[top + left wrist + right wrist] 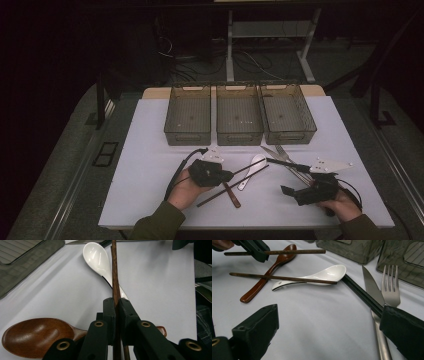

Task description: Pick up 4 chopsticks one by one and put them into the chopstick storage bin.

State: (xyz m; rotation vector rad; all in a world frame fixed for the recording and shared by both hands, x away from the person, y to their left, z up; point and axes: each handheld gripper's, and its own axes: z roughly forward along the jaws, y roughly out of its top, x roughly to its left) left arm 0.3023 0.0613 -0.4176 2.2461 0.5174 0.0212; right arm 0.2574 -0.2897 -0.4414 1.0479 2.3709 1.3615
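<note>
Left claw clamped on one brown chopstick; right claw wide; keep the stick level while lifting, clear of the white spoon.

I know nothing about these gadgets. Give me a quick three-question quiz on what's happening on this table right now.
1. True or false: the left gripper is shut on a brown chopstick.
2. How many grey baskets stand in a row at the far side of the white table?
A. two
B. three
C. four
3. In the right gripper view, which metal piece lies between the black chopsticks and the fork?

Key
1. True; its jaws pinch the stick, lifted above the wooden spoon and white spoon.
2. B.
3. The knife. The right gripper is open, holding nothing.
</note>
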